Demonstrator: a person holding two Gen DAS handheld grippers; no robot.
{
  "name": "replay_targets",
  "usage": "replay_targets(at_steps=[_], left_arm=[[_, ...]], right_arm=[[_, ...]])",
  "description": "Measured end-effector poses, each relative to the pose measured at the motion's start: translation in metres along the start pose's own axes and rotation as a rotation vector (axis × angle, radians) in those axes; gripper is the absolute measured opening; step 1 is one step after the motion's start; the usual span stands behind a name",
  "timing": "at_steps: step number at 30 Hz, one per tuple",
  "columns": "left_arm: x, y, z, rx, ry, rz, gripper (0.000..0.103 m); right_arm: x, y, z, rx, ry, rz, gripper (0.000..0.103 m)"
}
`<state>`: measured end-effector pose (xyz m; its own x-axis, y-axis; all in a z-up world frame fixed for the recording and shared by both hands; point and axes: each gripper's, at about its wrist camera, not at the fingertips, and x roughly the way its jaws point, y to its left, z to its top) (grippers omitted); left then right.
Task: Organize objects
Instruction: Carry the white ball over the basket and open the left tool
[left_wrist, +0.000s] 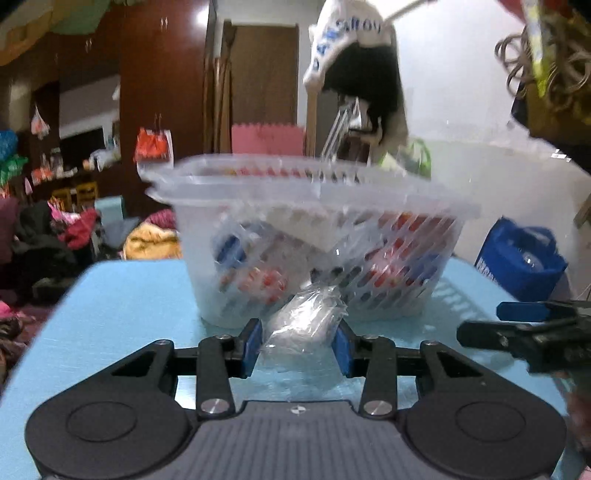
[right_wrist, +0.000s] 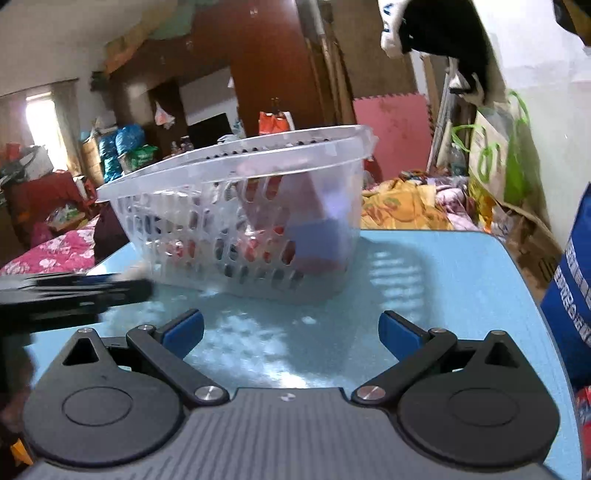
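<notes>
The left gripper (left_wrist: 298, 341) pinches a crinkled clear plastic packet (left_wrist: 304, 319) between its two blue pads, low over the light blue table (left_wrist: 122, 295), and the packet's far end nearly touches the wall of the basket (left_wrist: 317, 229). This basket is translucent white plastic with slotted sides and a wide rim, and it holds red, blue and white packages that are too blurred to name. The right gripper (right_wrist: 291, 332) hovers with its fingers spread wide and nothing between them.
</notes>
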<state>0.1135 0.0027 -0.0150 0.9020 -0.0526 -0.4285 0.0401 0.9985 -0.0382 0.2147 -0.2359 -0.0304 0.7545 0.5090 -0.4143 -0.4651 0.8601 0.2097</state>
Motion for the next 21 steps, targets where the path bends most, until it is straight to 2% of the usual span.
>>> replay_targets(at_steps=[2, 4, 6, 8, 11, 15, 19, 21], left_arm=[[-0.017, 0.004, 0.014, -0.011, -0.04, -0.019, 0.045], [-0.032, 0.005, 0.03, -0.009, -0.072, -0.044, 0.045], [-0.04, 0.001, 0.051, 0.002, -0.091, -0.06, 0.045], [-0.038, -0.003, 0.075, 0.016, -0.093, -0.075, 0.046], [-0.021, -0.006, 0.111, 0.026, -0.076, -0.063, 0.046], [0.023, 0.001, 0.143, 0.011, 0.012, -0.013, 0.046], [0.057, 0.01, 0.151, -0.002, 0.091, 0.034, 0.045], [0.058, 0.015, 0.151, -0.001, 0.104, 0.032, 0.045]], right_arm=[[-0.018, 0.003, 0.0, -0.018, -0.087, 0.019, 0.103], [-0.037, 0.009, 0.012, -0.024, -0.133, 0.076, 0.103], [-0.057, 0.016, 0.035, -0.029, -0.171, 0.127, 0.103], [-0.067, 0.027, 0.061, -0.074, -0.203, 0.117, 0.103], [-0.059, 0.041, 0.102, -0.128, -0.186, 0.051, 0.103], [-0.017, 0.037, 0.138, -0.094, -0.089, 0.042, 0.103], [0.013, 0.032, 0.146, -0.083, -0.032, 0.018, 0.103], [0.021, 0.031, 0.144, -0.091, -0.025, -0.01, 0.103]])
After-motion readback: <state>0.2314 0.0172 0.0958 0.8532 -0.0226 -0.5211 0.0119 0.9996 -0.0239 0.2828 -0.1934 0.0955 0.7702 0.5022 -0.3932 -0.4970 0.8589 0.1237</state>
